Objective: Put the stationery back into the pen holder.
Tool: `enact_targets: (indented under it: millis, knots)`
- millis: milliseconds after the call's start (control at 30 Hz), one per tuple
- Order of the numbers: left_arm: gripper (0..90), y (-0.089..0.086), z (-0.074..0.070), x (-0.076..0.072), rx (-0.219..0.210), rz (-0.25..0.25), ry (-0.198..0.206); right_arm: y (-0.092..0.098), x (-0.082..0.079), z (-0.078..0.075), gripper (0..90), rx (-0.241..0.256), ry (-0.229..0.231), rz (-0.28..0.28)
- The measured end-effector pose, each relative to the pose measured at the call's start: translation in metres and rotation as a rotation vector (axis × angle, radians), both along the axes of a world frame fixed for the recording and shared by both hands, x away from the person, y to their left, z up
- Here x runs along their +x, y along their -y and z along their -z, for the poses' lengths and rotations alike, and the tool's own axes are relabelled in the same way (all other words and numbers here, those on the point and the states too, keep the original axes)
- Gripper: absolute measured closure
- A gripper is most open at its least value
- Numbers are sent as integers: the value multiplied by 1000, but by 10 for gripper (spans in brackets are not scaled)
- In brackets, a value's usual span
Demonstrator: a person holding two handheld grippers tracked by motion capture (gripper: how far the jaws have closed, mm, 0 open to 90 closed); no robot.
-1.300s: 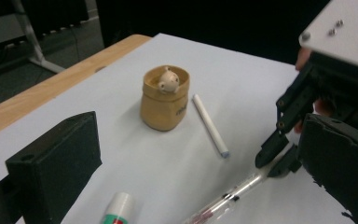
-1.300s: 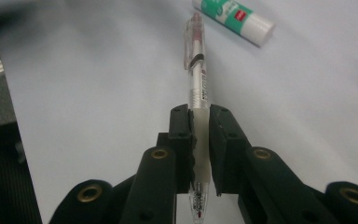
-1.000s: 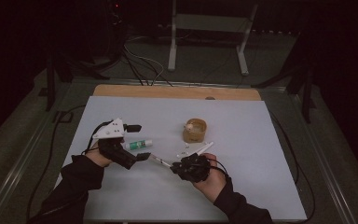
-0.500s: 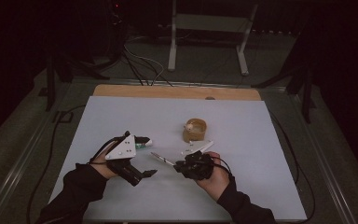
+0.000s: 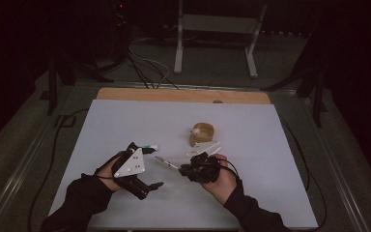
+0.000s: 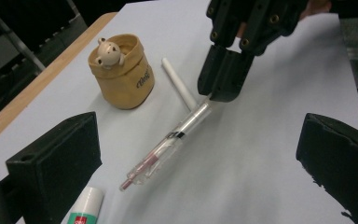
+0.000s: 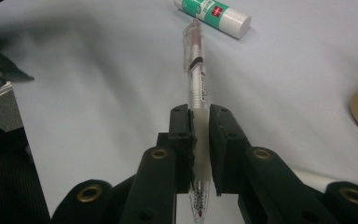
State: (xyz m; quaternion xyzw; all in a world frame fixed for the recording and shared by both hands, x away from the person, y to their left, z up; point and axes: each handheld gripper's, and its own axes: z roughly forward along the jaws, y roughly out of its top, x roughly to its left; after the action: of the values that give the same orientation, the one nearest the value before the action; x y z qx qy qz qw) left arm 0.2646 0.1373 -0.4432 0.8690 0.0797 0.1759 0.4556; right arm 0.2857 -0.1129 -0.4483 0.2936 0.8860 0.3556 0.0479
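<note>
Right claw (image 7: 199,122): clamped on the clear pen (image 7: 197,79) near its tip end, the barrel reaching forward from between the jaws.
Pen: low over the white counter (image 5: 270,145), its far end near the glue stick (image 7: 212,16).
Left claw (image 6: 200,158): jaws wide apart, holding nothing, with the pen lying ahead between them.
Nearby: a yellow bear cup (image 6: 122,70) and a white stick (image 6: 179,83) beside the pen.

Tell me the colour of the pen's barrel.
Clear, with a red refill inside; the pen shows best in the left gripper view.
</note>
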Motion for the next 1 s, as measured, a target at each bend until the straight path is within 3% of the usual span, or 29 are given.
enact_targets:
  millis: [133, 300, 333, 400, 467, 500, 600, 633, 667, 733, 900, 933, 967, 1000]
  knots:
    - [3, 3, 2, -4, 28, 16, 17, 0, 1, -3, 798, 1, 1, -1]
    - [39, 13, 6, -11, 109, -4, 109, -1, 2, -4, 797, 8, -4, 1]
    - [46, 13, 6, -11, 109, -4, 109, -2, 2, -4, 797, 10, -6, 2]
    - [62, 18, 10, -14, 154, -23, 167, -2, 2, -5, 798, 12, -10, 1]
    - [70, 19, 11, -14, 173, -29, 183, -2, 2, -5, 798, 13, -12, 0]
    - [92, 22, 15, -16, 203, -27, 228, -3, 3, -5, 797, 12, -14, 0]
    - [155, 26, 19, -19, 252, -33, 278, -3, 3, -5, 797, 15, -18, 5]
    - [160, 26, 19, -19, 252, -33, 278, -3, 3, -5, 797, 15, -18, 5]
    - [174, 28, 22, -19, 280, -37, 319, -3, 3, -5, 798, 17, -19, 1]
    - [219, 29, 24, -19, 306, -38, 353, -4, 3, -5, 798, 15, -26, 0]
    - [330, 33, 32, -18, 319, -60, 440, -5, 3, -6, 797, 17, -35, 3]
    - [353, 33, 32, -18, 358, -57, 464, -5, 3, -6, 798, 17, -36, 2]
    - [374, 33, 32, -18, 358, -57, 464, -5, 3, -6, 798, 16, -35, 3]
    - [394, 33, 31, -19, 395, -56, 494, -6, 4, -6, 798, 14, -36, 1]
